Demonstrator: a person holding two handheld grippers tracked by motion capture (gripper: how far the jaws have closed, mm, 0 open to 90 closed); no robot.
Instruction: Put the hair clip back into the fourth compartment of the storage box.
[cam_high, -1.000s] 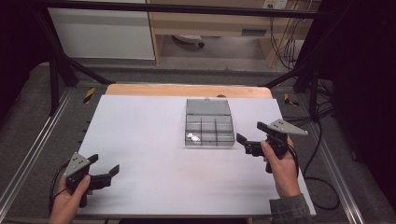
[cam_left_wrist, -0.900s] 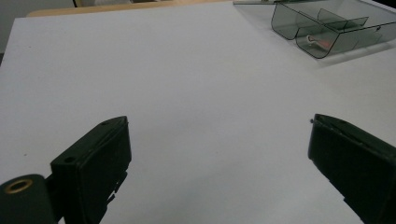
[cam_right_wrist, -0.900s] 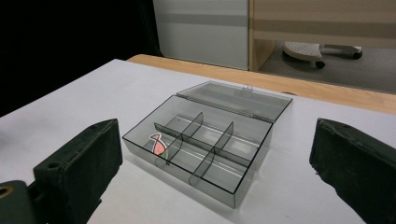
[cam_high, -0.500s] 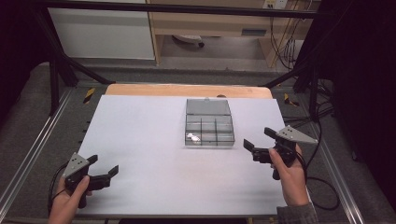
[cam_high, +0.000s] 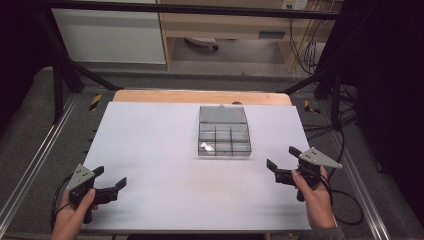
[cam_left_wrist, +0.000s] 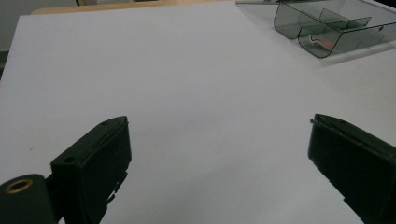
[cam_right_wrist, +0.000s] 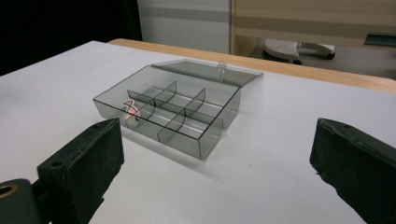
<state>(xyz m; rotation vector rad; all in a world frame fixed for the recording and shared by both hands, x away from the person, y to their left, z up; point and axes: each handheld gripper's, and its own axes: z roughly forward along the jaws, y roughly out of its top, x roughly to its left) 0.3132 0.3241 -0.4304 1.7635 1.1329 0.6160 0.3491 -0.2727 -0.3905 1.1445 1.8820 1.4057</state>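
Observation:
A clear grey plastic box (cam_high: 224, 136) with several compartments lies on the white table, its lid (cam_high: 222, 114) folded open behind it. One small white and red item (cam_high: 205, 147) sits in its near left compartment, also seen in the right gripper view as a white and red item (cam_right_wrist: 130, 112). My left gripper (cam_high: 110, 176) is open near the front left corner, held by a hand. My right gripper (cam_high: 283, 157) is open to the right of the box and a little nearer, with nothing between its jaws. The box (cam_left_wrist: 327, 28) appears far off at the upper right in the left gripper view.
The white table top (cam_high: 150, 145) has a wooden strip (cam_high: 200, 96) along its far edge. Metal rails (cam_high: 30, 165) flank the table. Cables (cam_high: 345, 200) trail off the right side. A shelf unit (cam_high: 225, 25) stands beyond the table.
My right gripper has drawn back from the box toward the front right of the table, still open. The left gripper has stayed put.

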